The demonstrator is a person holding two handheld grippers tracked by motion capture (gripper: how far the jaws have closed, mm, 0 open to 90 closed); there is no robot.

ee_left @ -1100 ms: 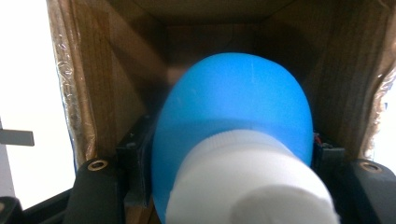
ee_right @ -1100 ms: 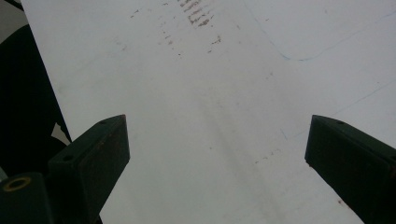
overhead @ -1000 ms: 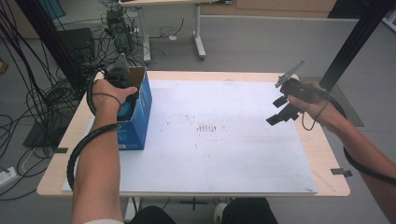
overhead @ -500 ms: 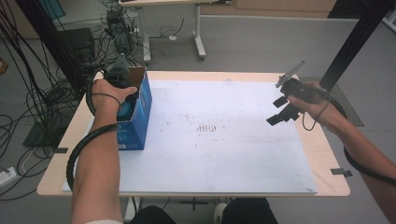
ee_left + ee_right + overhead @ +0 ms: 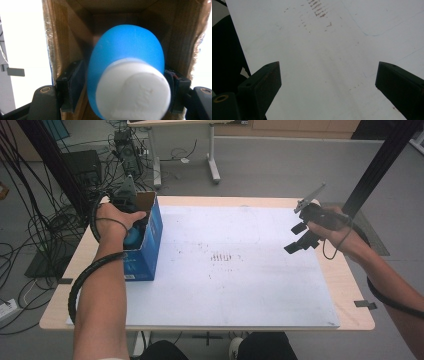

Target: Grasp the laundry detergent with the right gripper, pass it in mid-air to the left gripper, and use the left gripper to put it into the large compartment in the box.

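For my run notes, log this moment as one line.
left hand-held gripper: inside box, jaws just opening, blue bottle between them | right hand-held gripper: open, empty, above white sheet

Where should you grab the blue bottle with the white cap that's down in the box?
Probably the blue bottle's rounded body just under the white cap, coming from above through the cardboard box's open top. The box walls close off the sides, and the cap end faces the opening.

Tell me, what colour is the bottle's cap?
White; the cap tops a blue bottle, clearest in the left gripper view.
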